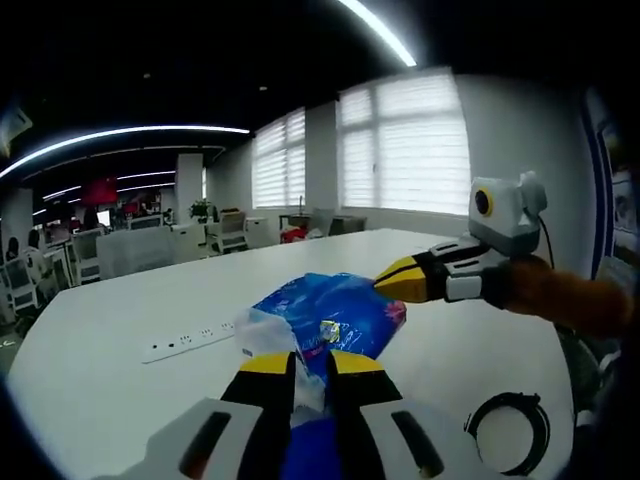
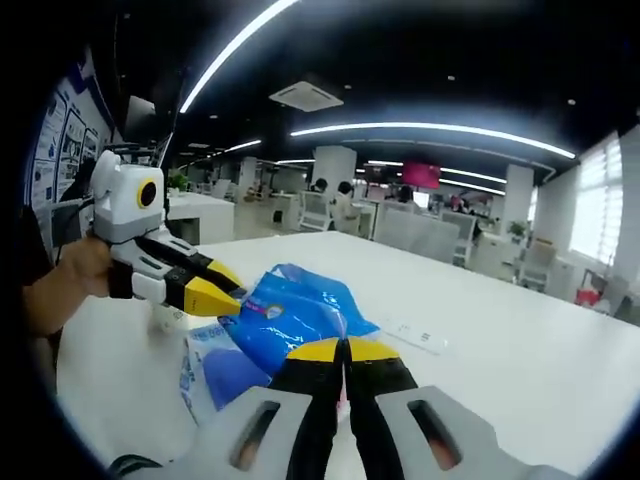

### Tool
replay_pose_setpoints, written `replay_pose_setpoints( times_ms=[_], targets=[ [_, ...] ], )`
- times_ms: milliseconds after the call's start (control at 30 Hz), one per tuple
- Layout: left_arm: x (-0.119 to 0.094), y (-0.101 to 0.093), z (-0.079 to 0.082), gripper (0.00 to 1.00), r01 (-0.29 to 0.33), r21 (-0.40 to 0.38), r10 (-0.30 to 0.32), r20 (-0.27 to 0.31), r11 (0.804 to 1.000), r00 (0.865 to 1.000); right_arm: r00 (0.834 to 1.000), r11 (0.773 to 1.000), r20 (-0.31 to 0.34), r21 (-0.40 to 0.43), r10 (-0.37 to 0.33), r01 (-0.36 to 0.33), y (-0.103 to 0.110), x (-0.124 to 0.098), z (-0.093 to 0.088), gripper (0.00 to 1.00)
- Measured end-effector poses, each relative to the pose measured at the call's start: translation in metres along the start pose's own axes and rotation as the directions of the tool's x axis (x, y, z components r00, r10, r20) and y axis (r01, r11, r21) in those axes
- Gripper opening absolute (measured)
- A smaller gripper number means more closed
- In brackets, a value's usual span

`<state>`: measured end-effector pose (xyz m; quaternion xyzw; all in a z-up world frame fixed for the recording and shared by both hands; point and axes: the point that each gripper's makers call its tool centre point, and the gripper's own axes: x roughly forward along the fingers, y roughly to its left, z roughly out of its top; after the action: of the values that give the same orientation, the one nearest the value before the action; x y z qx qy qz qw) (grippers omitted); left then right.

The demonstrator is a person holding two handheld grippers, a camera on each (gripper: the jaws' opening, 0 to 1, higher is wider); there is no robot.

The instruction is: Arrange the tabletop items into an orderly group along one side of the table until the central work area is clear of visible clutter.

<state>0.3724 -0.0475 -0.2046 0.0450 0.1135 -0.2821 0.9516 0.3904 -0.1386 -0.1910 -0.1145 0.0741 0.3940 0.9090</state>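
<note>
blue plastic bag [image 1: 325, 320] held up over the white worktop [image 1: 120, 310], pinched at opposite ends by both claws. left claw [image 1: 310, 375] and right claw [image 2: 343, 355] are each clamped on it. a white power strip [image 1: 190, 340] and a black cable coil [image 1: 510, 430] lie nearby.

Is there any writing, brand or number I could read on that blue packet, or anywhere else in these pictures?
Nothing can be read here.
Blue packet: a small yellow and pink printed patch, too blurred to read.
Posters on the wall: rows of print, too small to read.
White power strip: sockets, no legible marking.
Left tool and right tool, both shut on the packet: no lettering visible.
</note>
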Motion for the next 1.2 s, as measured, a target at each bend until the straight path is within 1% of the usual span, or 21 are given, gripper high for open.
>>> replay_pose_setpoints(
  times_ms=[33, 233, 333, 433, 500, 567, 700, 767, 867, 1000, 1133, 1200],
  targets=[
    [-0.001, -0.004, 0.0, 0.11, 0.003, 0.001, -0.003, -0.001, 1.0, 1.0, 1.0, 1.0, 0.003, -0.001, -0.003, 0.003, -0.001, -0.002, 0.001, 0.0],
    [-0.002, -0.012, 0.006, 0.1, 0.009, 0.011, -0.009, 0.008, 1.0, 1.0, 1.0, 1.0, 0.025, 0.009, -0.009, 0.009, -0.009, -0.009, 0.01, 0.0],
    [-0.004, -0.017, 0.009, 0.1, 0.014, 0.019, -0.015, 0.016, 1.0, 1.0, 0.999, 1.0, 0.034, 0.01, -0.011, 0.011, -0.007, -0.015, 0.011, 0.0],
    [-0.002, -0.022, 0.012, 0.1, 0.023, 0.03, -0.023, 0.02, 0.999, 1.0, 0.999, 1.0, 0.044, 0.028, -0.011, 0.01, -0.011, -0.024, 0.01, 0.0],
    [-0.001, -0.031, 0.01, 0.1, 0.035, 0.045, -0.035, 0.011, 0.998, 0.999, 0.998, 0.999, 0.064, 0.042, -0.014, 0.011, -0.012, -0.03, 0.011, 0.0],
    [0.001, -0.038, 0.008, 0.1, 0.042, 0.052, -0.043, 0.009, 0.998, 0.999, 0.997, 0.999, 0.07, 0.052, -0.02, 0.017, -0.019, -0.034, 0.009, 0.0],
    [0.01, -0.05, 0.006, 0.09, 0.067, 0.049, -0.068, 0.008, 0.997, 0.998, 0.996, 0.997, 0.078, 0.078, -0.036, 0.03, -0.025, -0.044, 0.003, 0.0],
    [0.011, -0.065, 0.004, 0.09, 0.086, 0.048, -0.086, 0.008, 0.995, 0.996, 0.997, 0.996, 0.066, 0.083, -0.047, 0.042, -0.03, -0.049, -0.005, 0.0],
    [0.014, -0.081, -0.001, 0.08, 0.101, 0.052, -0.101, 0.003, 0.993, 0.995, 0.996, 0.994, 0.063, 0.098, -0.06, 0.054, -0.036, -0.056, -0.014, 0.0],
    [0.023, -0.086, -0.001, 0.08, 0.115, 0.054, -0.115, -0.004, 0.992, 0.993, 0.996, 0.992, 0.057, 0.101, -0.075, 0.069, -0.041, -0.066, -0.019, 0.0],
    [0.026, -0.088, 0.003, 0.07, 0.127, 0.059, -0.127, 0.0, 0.99, 0.992, 0.994, 0.991, 0.065, 0.107, -0.088, 0.081, -0.048, -0.074, -0.019, 0.0],
    [0.026, -0.091, 0.004, 0.06, 0.13, 0.063, -0.131, 0.002, 0.989, 0.991, 0.993, 0.99, 0.07, 0.112, -0.09, 0.082, -0.048, -0.078, -0.019, 0.0]
  ],
)
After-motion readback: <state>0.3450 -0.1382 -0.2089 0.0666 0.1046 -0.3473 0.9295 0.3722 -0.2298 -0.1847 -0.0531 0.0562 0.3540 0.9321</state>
